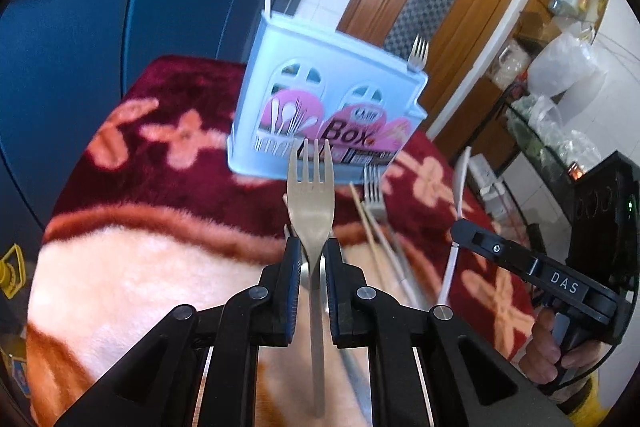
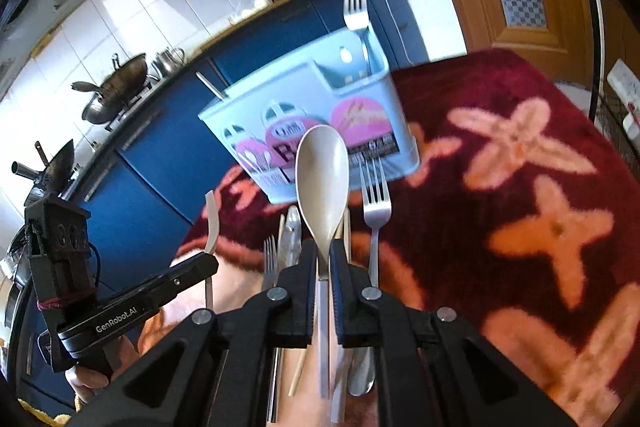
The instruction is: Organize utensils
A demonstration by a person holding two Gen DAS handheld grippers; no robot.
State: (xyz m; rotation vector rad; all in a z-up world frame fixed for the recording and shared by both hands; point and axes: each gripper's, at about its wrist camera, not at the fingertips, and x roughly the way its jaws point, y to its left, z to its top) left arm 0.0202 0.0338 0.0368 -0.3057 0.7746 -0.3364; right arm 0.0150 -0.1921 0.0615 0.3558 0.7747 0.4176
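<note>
In the left wrist view, the left gripper (image 1: 311, 251) clamped a steel fork (image 1: 311, 199) at the neck, its tines overlapping the pale blue plastic cutlery box (image 1: 320, 95) on the maroon floral blanket (image 1: 160, 187). In the right wrist view, the right gripper (image 2: 323, 259) pinched a beige spoon (image 2: 322, 179); utensils beneath were partly hidden.

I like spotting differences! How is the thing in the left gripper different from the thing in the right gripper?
The left gripper holds a fork with four tines; the right gripper holds a spoon with a smooth oval bowl. The fork looks like shiny metal; the spoon looks matte and pale beige. Both are clamped at the neck, heads pointing forward toward the light blue utensil box, lifted above the blanket.
</note>
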